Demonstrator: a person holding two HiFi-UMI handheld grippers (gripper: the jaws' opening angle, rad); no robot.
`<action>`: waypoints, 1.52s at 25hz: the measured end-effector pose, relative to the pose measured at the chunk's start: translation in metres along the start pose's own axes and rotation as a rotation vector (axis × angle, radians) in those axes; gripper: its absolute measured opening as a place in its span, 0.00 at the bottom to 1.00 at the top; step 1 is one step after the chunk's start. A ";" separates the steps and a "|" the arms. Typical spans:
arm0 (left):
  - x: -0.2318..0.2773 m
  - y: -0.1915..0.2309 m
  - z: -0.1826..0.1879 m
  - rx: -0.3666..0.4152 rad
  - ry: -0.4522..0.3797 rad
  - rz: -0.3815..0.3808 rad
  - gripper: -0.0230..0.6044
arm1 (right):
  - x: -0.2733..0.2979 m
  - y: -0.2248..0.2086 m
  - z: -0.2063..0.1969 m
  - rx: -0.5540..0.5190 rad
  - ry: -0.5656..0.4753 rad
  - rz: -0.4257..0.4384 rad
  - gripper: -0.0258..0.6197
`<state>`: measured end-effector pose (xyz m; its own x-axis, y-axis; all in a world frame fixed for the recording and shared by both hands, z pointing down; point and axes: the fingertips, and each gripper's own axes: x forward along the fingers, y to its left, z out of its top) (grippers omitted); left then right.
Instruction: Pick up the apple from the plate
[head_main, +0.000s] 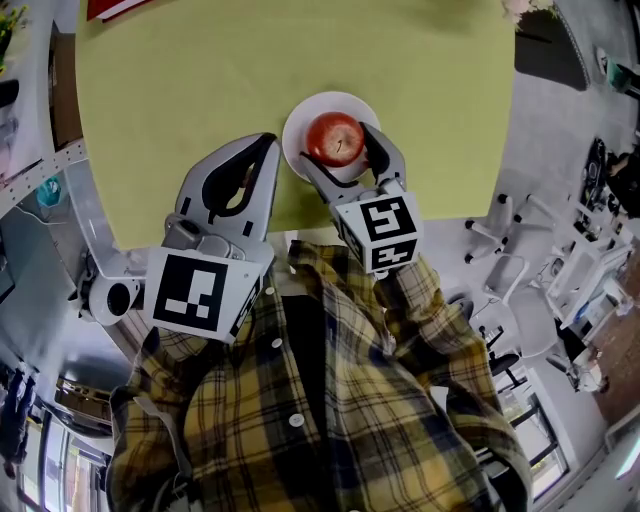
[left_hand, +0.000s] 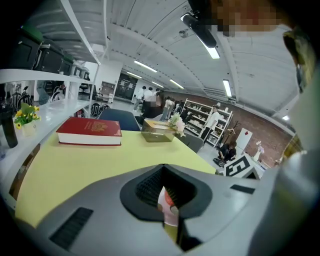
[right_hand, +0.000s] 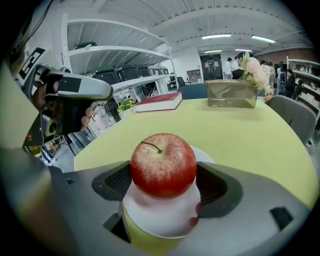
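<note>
Yellow-green counter (head_main: 200, 80): right hand-held gripper (head_main: 338, 146) pinches red apple (right_hand: 163, 165) on white round plate (head_main: 300, 122); left hand-held gripper (head_main: 262, 146) pressed together, w/ nothing in it.

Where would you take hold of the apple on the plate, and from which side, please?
Across its widest middle, a pad on each rounded flank, coming in level over the plate's near rim. The apple stands stem-up, sides free; the right gripper grips it so.

Yellow-green table (head_main: 200, 90): white plate (head_main: 293, 140) near front edge; red book (left_hand: 90, 131), box (left_hand: 157, 131) farther back.
</note>
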<state>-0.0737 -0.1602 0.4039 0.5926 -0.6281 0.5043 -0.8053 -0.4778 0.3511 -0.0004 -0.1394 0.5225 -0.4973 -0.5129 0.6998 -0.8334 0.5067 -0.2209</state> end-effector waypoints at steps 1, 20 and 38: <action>0.000 -0.001 0.000 -0.001 0.001 0.001 0.04 | 0.000 0.000 0.000 -0.005 -0.001 -0.004 0.63; 0.001 0.001 0.002 -0.004 -0.008 0.011 0.04 | 0.001 0.000 0.001 -0.033 0.014 -0.011 0.63; -0.010 -0.010 0.045 0.020 -0.095 0.005 0.04 | -0.033 0.004 0.042 -0.048 -0.057 -0.008 0.63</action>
<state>-0.0703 -0.1766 0.3595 0.5888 -0.6854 0.4284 -0.8080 -0.4860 0.3329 0.0024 -0.1494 0.4696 -0.5045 -0.5548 0.6616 -0.8257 0.5340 -0.1818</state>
